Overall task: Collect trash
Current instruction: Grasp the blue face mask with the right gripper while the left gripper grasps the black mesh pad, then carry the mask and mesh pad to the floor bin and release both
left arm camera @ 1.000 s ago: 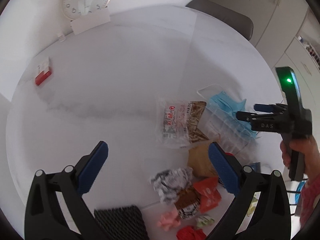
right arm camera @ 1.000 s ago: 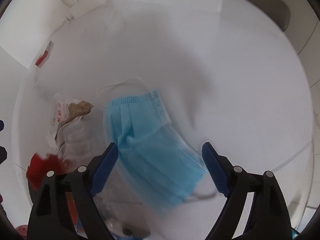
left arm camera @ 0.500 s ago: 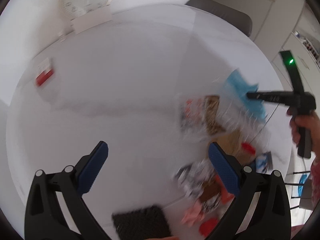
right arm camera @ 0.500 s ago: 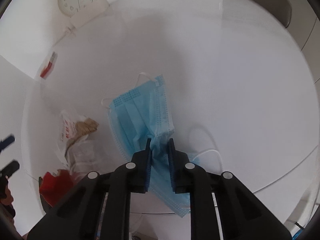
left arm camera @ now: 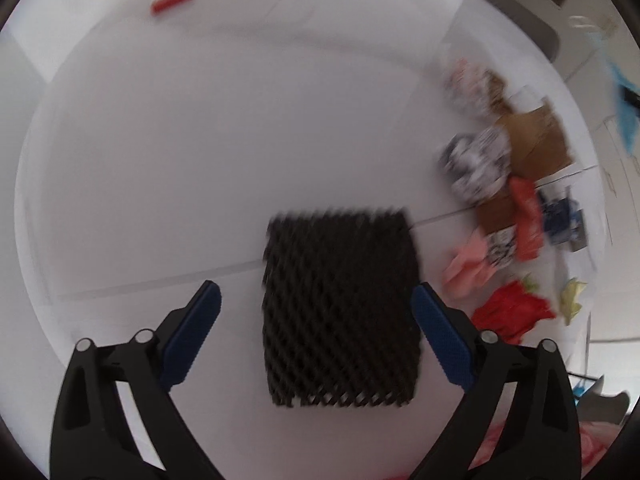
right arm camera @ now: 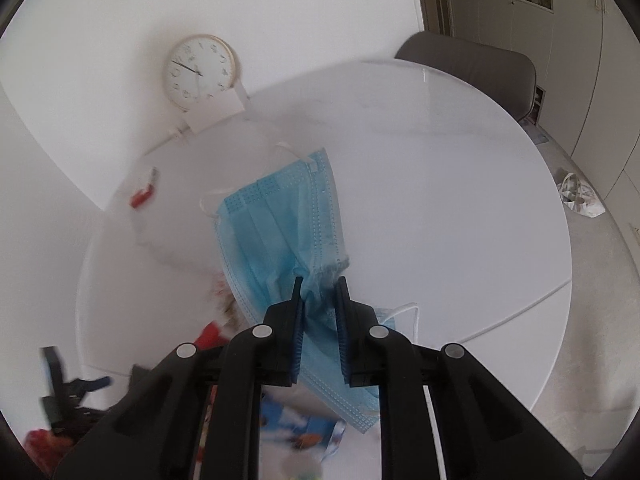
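My right gripper (right arm camera: 319, 284) is shut on a blue face mask (right arm camera: 280, 216) and holds it lifted above the white round table (right arm camera: 440, 184). The mask hangs crumpled, its ear loops dangling. My left gripper (left arm camera: 316, 304) is open and empty, its fingers on either side of a black mesh pad (left arm camera: 340, 308) on the table (left arm camera: 200, 140). A heap of trash lies to its right: a crumpled black-and-white wrapper (left arm camera: 476, 164), brown paper (left arm camera: 536, 140), red wrappers (left arm camera: 510, 312) and a pink piece (left arm camera: 468, 268). The left wrist view is blurred.
A clock (right arm camera: 199, 70) leans on the wall behind the table, with a white card beside it. A small red and white box (right arm camera: 144, 192) lies at the table's far left. A grey chair (right arm camera: 480, 68) stands at the far side. A white bag (right arm camera: 580, 196) sits on the floor.
My right gripper shut on the blue mask and lifted it off the table. My left gripper swung down and left, from over the trash heap to over the black mesh pad.
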A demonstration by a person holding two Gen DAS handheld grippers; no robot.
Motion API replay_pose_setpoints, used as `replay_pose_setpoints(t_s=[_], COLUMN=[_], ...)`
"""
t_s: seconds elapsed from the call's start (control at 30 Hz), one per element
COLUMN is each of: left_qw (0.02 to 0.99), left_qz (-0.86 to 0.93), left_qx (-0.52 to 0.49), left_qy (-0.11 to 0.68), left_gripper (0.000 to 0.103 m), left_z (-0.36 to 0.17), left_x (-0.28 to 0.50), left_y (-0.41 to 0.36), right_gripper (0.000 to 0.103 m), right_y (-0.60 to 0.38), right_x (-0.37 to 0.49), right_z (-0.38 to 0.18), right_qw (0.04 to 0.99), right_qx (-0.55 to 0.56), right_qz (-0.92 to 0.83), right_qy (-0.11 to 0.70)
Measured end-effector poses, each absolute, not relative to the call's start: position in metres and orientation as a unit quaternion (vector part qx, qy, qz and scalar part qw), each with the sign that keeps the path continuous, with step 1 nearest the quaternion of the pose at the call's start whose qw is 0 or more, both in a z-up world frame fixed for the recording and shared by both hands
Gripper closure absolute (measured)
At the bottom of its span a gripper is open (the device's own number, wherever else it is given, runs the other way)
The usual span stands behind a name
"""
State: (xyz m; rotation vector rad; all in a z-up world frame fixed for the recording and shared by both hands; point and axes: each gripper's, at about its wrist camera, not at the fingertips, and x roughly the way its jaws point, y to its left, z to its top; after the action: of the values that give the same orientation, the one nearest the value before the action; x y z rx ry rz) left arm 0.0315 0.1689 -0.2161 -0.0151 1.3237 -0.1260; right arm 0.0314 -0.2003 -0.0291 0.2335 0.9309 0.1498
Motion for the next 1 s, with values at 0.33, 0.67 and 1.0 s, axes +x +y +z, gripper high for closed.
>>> replay_pose_setpoints(t_s=[0.33,0.67,1.0], left_qw=[0.784,0.794,0.821], left_qz=[-0.042,-0.041,-0.046], left_qx=[-0.107,-0.103,-0.087], left_qy=[0.61,0.597,0.563], left_gripper=[0.04,0.082,0.088], left_z=[-0.238,-0.227,-0.172], left_x=[0.024,0.021,0.0], left_y=[0.199,0.19,0.182], right_gripper=[0.088,0.087,0.087], right_y=[-0.204,-0.229,-0.275], right_x=[-0.016,-0.057,-0.132], right_z=[-0.02,-0.024,-0.031], right_qw=[0.881,0.875,0.872], right_qx=[0.11,0.117,0.14], right_qz=[0.064,0.039,-0.013], right_qy=[0.457,0.467,0.469])
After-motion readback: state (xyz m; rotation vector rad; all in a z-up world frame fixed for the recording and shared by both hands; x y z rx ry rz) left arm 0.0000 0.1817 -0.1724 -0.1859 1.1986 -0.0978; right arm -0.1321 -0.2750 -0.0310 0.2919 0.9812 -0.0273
